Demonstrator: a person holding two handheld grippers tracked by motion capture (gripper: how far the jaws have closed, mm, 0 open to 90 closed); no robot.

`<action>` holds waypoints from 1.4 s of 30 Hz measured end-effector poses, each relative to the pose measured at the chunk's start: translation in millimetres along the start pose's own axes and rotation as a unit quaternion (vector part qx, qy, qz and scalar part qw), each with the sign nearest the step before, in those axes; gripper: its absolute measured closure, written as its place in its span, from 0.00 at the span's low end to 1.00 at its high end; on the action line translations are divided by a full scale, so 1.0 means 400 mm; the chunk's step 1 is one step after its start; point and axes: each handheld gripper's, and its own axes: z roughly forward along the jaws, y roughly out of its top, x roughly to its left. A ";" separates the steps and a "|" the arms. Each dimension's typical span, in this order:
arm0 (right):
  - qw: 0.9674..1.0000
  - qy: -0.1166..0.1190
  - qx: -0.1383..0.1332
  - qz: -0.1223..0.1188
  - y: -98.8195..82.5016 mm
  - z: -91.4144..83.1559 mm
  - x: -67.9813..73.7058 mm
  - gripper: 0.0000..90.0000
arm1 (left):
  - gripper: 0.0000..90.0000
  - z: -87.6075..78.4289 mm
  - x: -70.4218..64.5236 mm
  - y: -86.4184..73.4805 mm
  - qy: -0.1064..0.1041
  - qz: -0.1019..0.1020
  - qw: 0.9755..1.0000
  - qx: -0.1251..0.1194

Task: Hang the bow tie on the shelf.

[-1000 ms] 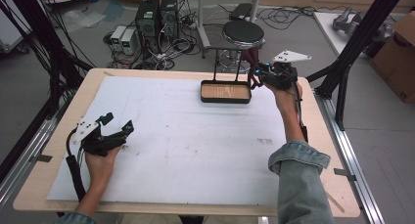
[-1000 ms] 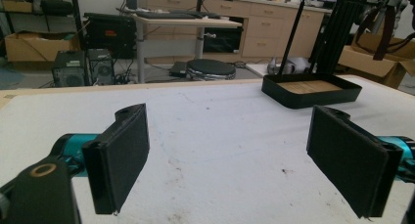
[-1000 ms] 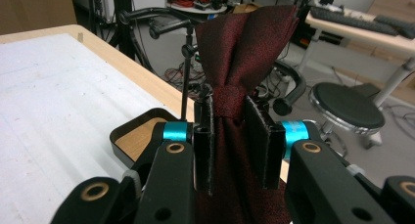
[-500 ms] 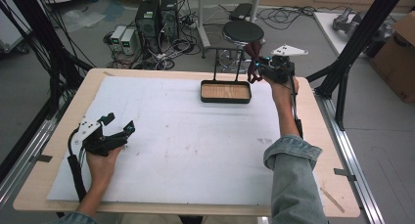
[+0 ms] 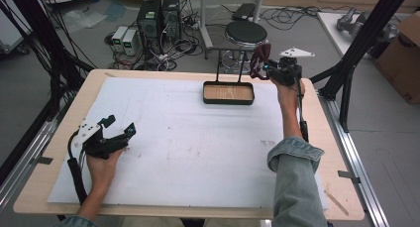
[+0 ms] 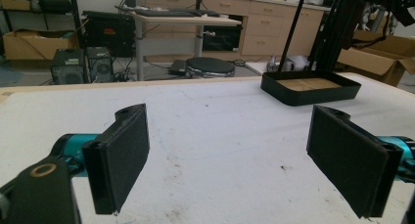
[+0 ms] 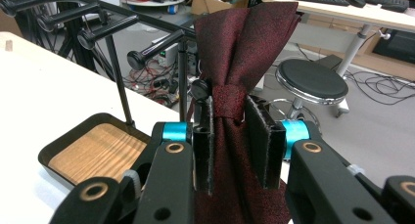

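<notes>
Wooden bench covered by a white sheet, lightly smudged. At 12 o'clock on the sheet sits a black tray with a wood-grain floor; thin black rack posts rise from it. Past the bench edge: round stool, computer boxes, loose cables on the floor, cardboard box at 2 o'clock.

Rack top is cut off in the high view; the tie's lower end runs out of frame in the right gripper view.

Left gripper rests at 8 o'clock on the sheet, released, jaws spread wide, nothing between them. Right gripper is raised at 1 o'clock, just right of the tray, clenched on a dark red bow tie at its knot, fabric fanning above the jaws.
</notes>
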 end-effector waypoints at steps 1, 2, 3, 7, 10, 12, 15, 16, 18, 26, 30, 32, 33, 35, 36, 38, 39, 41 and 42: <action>1.000 0.001 -0.001 0.003 -0.001 0.001 0.001 0.82 | 0.18 0.000 0.000 0.000 0.000 0.000 1.000 0.000; 1.000 0.000 -0.001 0.005 -0.002 0.002 0.001 0.82 | 0.18 -0.001 0.000 0.000 -0.001 0.000 1.000 0.000; 1.000 0.000 0.001 0.007 -0.005 0.004 0.000 0.82 | 0.18 -0.001 0.000 0.000 0.000 0.001 1.000 0.000; 1.000 0.003 0.007 0.012 -0.013 0.007 -0.004 0.82 | 0.18 -0.002 0.001 0.000 0.000 -0.001 1.000 0.000; 1.000 0.005 0.010 0.011 -0.016 0.009 -0.006 0.81 | 0.18 -0.002 0.001 0.000 -0.001 0.001 1.000 0.000; 1.000 0.008 0.013 0.014 -0.017 0.010 -0.005 0.81 | 0.18 -0.003 0.001 0.000 0.000 0.001 1.000 0.000; 1.000 0.013 0.021 0.011 -0.021 0.013 -0.005 0.80 | 0.18 -0.003 0.002 -0.001 0.000 0.000 1.000 0.001; 1.000 0.015 0.024 0.014 -0.023 0.014 -0.004 0.80 | 0.18 -0.002 0.002 -0.001 0.000 0.000 1.000 0.001; 0.999 0.016 0.031 0.014 -0.027 0.018 -0.005 0.80 | 0.18 -0.002 0.001 -0.001 -0.001 0.000 1.000 0.001; 0.999 0.020 0.044 0.014 -0.037 0.037 0.003 0.79 | 0.18 -0.002 0.001 -0.002 -0.001 0.000 1.000 0.002; 0.998 0.025 0.047 0.015 -0.039 0.039 0.003 0.77 | 0.18 -0.001 0.001 -0.002 -0.001 0.000 1.000 0.003; 0.998 0.024 0.047 0.017 -0.039 0.037 0.004 0.77 | 0.18 -0.001 0.001 -0.002 -0.001 0.000 1.000 0.003; 0.998 0.024 0.047 0.017 -0.038 0.036 0.003 0.76 | 0.18 -0.001 0.001 -0.002 -0.001 0.000 1.000 0.003; 0.998 0.025 0.047 0.019 -0.038 0.035 0.003 0.74 | 0.18 -0.001 0.002 -0.002 -0.001 0.000 1.000 0.003; 0.998 0.026 0.046 0.020 -0.038 0.035 0.003 0.73 | 0.18 -0.001 0.002 -0.002 -0.001 0.000 1.000 0.003; 0.998 0.026 0.048 0.020 -0.038 0.034 0.004 0.71 | 0.18 -0.001 0.001 -0.002 -0.001 0.000 1.000 0.004; 0.998 0.025 0.048 0.020 -0.038 0.034 0.004 0.70 | 0.18 -0.001 0.001 -0.002 -0.002 -0.001 1.000 0.004; 0.998 0.024 0.048 0.018 -0.038 0.033 0.003 0.69 | 0.18 -0.002 0.001 -0.002 -0.002 0.000 1.000 0.005; 0.998 0.024 0.049 0.019 -0.037 0.033 0.003 0.68 | 0.18 -0.002 0.001 -0.001 -0.002 0.001 1.000 0.004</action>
